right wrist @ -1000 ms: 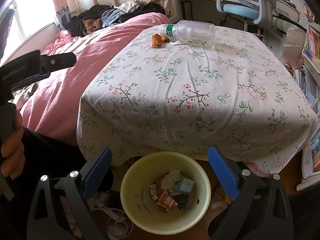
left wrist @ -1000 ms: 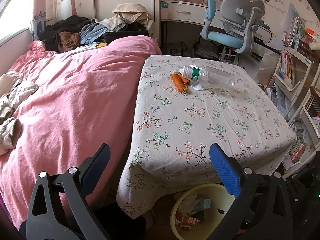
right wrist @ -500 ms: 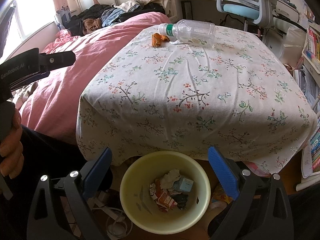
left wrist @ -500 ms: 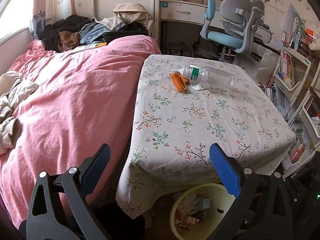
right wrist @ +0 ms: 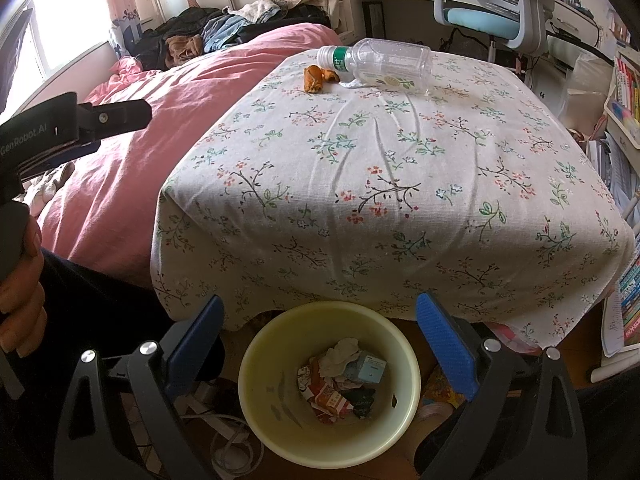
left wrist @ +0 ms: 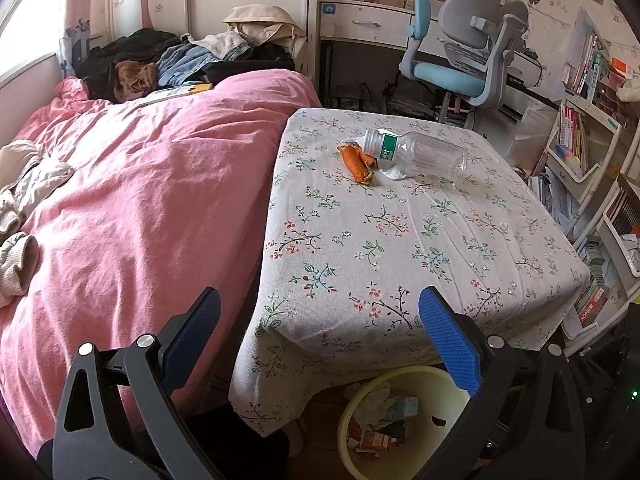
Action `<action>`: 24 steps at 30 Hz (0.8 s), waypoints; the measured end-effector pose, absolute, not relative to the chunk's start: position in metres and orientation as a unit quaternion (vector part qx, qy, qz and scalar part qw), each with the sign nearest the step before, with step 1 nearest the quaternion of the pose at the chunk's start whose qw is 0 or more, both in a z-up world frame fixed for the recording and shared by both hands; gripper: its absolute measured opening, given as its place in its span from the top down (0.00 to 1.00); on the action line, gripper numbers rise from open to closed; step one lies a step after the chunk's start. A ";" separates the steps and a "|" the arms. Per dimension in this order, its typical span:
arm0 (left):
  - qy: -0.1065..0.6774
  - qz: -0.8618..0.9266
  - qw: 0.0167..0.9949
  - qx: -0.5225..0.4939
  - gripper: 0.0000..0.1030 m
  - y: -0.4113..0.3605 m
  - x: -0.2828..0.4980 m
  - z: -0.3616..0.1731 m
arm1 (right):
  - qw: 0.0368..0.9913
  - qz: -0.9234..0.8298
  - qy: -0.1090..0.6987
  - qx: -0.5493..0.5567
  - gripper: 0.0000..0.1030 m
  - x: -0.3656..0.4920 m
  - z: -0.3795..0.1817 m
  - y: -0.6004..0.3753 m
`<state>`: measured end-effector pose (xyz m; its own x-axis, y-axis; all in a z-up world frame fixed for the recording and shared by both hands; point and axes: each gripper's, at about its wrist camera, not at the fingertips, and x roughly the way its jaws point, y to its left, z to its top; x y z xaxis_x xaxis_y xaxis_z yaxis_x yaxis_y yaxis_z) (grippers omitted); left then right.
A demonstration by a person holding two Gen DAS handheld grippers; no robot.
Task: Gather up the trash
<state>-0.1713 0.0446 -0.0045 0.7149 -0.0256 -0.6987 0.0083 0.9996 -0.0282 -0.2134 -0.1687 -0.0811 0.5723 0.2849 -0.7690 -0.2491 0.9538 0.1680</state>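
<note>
Both tools are spread wide and carry nothing: the left tool (left wrist: 316, 320) hangs over the near corner of the table (left wrist: 400, 248), and the right tool (right wrist: 320, 332) hangs directly above the yellow bin (right wrist: 256, 360), which stands on the floor just under the table's near edge and already holds some crumpled wrappers. The trash left to collect lies at the far end of the table, well apart from the bin: an empty clear bottle (left wrist: 420, 154) on its side, orange peel (left wrist: 357, 162) touching its neck end, and a small white scrap (left wrist: 394, 173) tucked against the bottle. This looks like the gap between drops, with a fresh pick-up due. The next move calls for a long reach across the table from the bin, then closing on the peel or on the bottle's body, which may roll.
</note>
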 end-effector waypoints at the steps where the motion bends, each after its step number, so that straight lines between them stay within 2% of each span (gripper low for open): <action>1: 0.377 -0.009 0.926 -0.012 0.07 0.045 -0.171 -0.004 | 0.886 0.151 0.437 0.020 0.10 -0.213 -0.081 -0.169; 24: 0.381 -0.007 0.924 -0.014 0.07 0.046 -0.170 -0.011 | 0.886 0.150 0.438 0.019 0.10 -0.214 -0.083 -0.169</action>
<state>-0.1699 0.0457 -0.0109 0.7094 -0.0237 -0.7044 0.0020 0.9995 -0.0317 -0.2140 -0.1688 -0.0827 0.5715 0.2821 -0.7706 -0.2479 0.9545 0.1655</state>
